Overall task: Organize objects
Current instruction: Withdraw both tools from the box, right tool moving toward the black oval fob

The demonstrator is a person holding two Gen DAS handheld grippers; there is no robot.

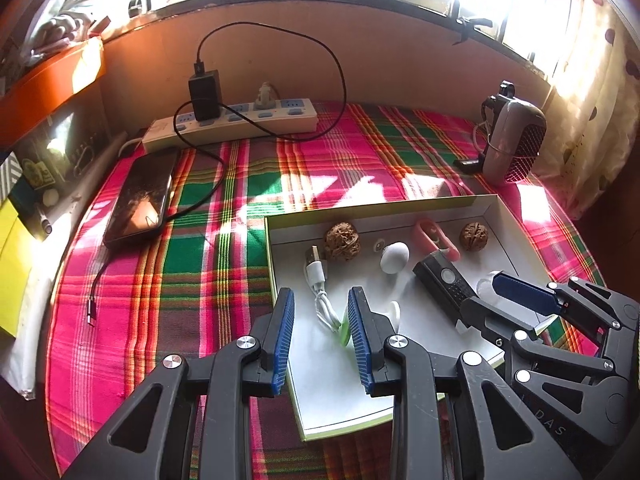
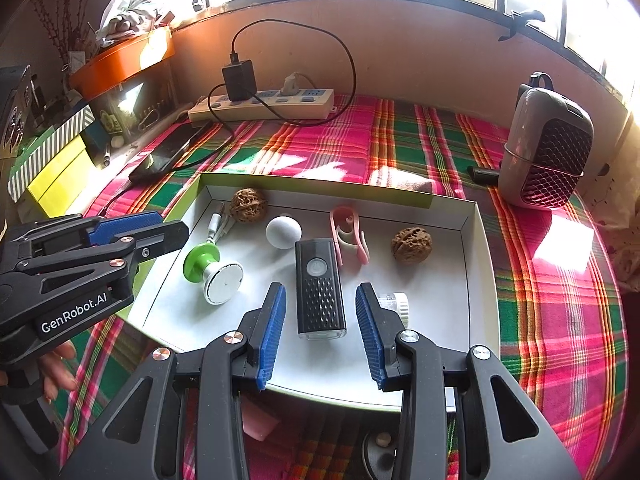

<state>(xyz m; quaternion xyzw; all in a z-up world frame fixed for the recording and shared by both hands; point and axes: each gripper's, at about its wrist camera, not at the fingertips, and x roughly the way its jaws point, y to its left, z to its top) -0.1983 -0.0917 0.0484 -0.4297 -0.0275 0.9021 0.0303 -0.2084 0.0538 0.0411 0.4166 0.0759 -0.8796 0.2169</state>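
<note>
Both tongs are hovering spread and empty: left tongs [image 1: 322,336] over the white cable [image 1: 320,288], right tongs [image 2: 320,332] straddling the black light [image 2: 320,288] in the tray [image 2: 476,264]; lifting straight is keeping items settled.

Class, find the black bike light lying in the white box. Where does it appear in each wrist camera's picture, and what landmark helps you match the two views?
Left wrist view: the black bike light lies right of centre, partly behind the right gripper.
Right wrist view: it lies at lower centre, between the open blue pads.
Shared landmark: the white egg-shaped thing just beyond it.
</note>
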